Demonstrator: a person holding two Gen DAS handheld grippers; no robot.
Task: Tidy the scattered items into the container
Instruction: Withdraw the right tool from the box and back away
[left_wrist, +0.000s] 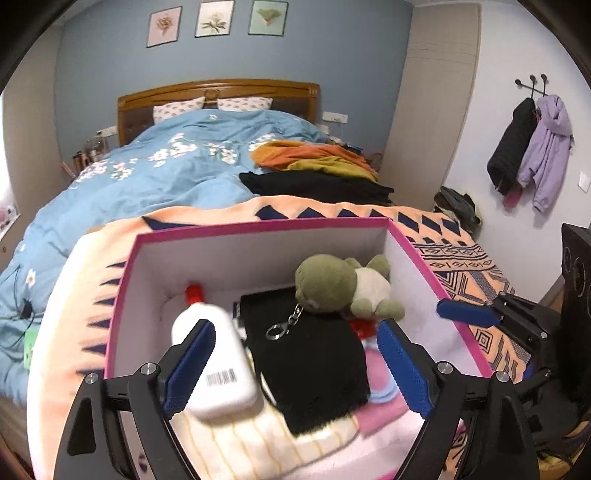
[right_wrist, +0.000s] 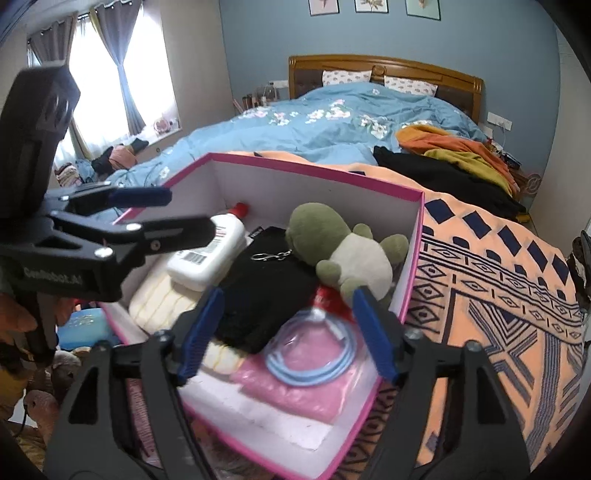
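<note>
A pink-rimmed white box (left_wrist: 258, 225) (right_wrist: 317, 173) stands on the orange patterned blanket at the foot of the bed. Inside lie a white bottle with a red cap (left_wrist: 218, 354) (right_wrist: 210, 254), a black cloth (left_wrist: 310, 365) (right_wrist: 266, 291), a green plush frog with a keyring (left_wrist: 340, 288) (right_wrist: 343, 251), a cream striped cloth (right_wrist: 166, 299), and a bagged blue cable on pink (right_wrist: 310, 350). My left gripper (left_wrist: 295, 365) is open above the box, empty. My right gripper (right_wrist: 288, 332) is open over the box's near end, empty.
The blue floral duvet (left_wrist: 166, 166) covers the bed behind. Black and orange clothes (left_wrist: 317, 166) (right_wrist: 450, 162) lie on its right side. Coats (left_wrist: 532, 147) hang on the right wall. Plush toys and clutter (right_wrist: 40, 398) sit left of the box.
</note>
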